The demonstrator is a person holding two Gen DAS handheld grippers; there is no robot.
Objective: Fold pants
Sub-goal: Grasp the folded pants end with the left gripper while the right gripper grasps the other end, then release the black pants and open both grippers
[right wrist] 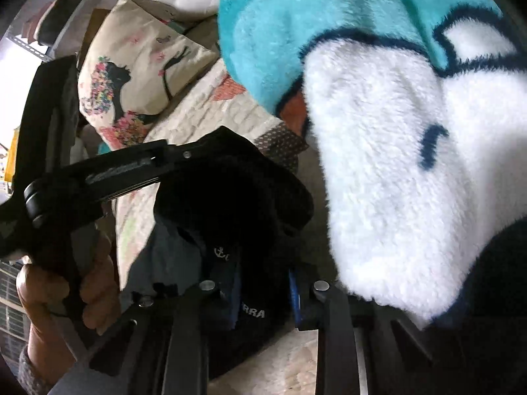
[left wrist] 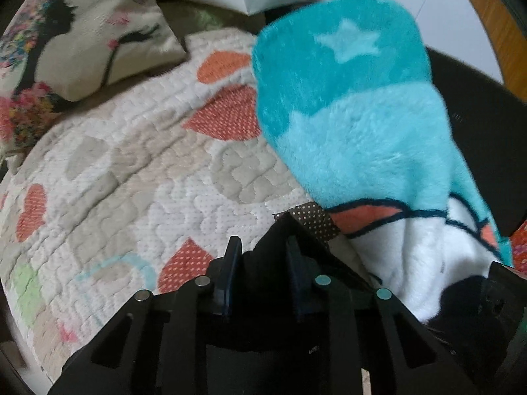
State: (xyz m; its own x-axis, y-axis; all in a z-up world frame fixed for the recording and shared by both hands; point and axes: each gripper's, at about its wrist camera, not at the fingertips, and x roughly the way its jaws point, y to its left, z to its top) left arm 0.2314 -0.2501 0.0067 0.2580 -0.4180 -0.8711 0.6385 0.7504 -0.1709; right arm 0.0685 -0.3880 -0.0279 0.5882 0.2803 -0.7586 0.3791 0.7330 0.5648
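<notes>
The black pants (left wrist: 290,263) are bunched between the fingers of my left gripper (left wrist: 262,247), which is shut on a fold of them above the quilt. In the right wrist view the same black pants (right wrist: 230,197) hang as a dark bundle with small white print. My right gripper (right wrist: 263,283) is shut on that fabric close to the camera. The left gripper's body (right wrist: 108,171) and the hand holding it (right wrist: 66,289) show on the left of the right wrist view. Most of the pants are hidden in shadow.
A fluffy turquoise and white blanket (left wrist: 355,105) lies heaped at the right, also filling the right wrist view (right wrist: 395,164). The quilted bedspread with orange hearts (left wrist: 131,181) covers the bed. A printed cushion (left wrist: 75,33) lies at the back left.
</notes>
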